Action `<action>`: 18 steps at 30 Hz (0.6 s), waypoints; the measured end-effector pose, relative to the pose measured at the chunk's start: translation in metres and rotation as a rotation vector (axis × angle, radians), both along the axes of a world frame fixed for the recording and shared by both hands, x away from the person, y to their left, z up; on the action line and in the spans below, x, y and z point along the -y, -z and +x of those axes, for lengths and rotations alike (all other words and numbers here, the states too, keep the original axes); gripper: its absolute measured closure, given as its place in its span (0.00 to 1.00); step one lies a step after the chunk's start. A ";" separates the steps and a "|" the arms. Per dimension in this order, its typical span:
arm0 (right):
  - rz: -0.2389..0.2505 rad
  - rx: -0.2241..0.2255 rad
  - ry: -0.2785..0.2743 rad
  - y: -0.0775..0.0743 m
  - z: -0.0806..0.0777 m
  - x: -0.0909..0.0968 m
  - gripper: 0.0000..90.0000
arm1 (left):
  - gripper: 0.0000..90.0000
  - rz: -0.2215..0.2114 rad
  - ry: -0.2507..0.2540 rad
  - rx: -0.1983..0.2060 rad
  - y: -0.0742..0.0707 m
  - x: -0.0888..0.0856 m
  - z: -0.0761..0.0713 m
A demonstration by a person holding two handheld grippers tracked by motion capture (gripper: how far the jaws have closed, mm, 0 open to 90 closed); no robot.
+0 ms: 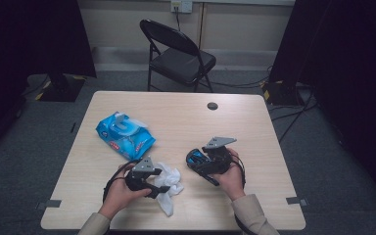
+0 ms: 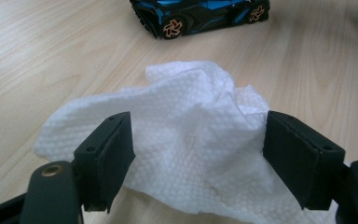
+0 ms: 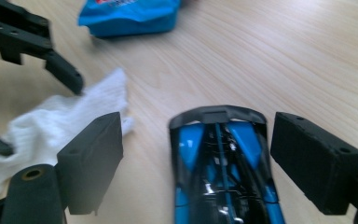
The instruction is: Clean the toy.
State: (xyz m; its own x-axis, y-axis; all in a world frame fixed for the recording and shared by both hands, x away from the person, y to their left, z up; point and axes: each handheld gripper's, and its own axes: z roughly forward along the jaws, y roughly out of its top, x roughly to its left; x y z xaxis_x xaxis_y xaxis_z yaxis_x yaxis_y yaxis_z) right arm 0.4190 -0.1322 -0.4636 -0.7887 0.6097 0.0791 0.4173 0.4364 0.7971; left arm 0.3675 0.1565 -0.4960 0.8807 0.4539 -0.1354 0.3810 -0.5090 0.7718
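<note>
Right gripper sits wide open around the toy car, pads clear of its sides; the car's near the table's front-right. Left gripper straddles the wipe by the front edge, jaws spread, no squeeze yet. Risk imo: closing on loose folds just drags the wipe; the pack isn't in play.

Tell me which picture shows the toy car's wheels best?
The left gripper view: the toy car stands side-on on the table, with both orange-spoked wheels clear. The right gripper view looks along the car's roof from one end, wheels hidden. In the high view the car is small and dark beside the hand.
</note>
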 end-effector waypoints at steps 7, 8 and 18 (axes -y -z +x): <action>-0.050 -0.035 0.005 0.019 0.020 -0.002 0.17 | 0.27 0.007 0.008 -0.014 0.008 0.000 0.000; -0.050 -0.035 0.005 0.019 0.020 -0.002 0.17 | 0.27 0.007 0.008 -0.014 0.008 0.000 0.000; -0.144 -0.059 -0.052 0.033 0.028 -0.017 0.20 | 0.26 0.005 0.006 -0.016 0.009 0.001 0.002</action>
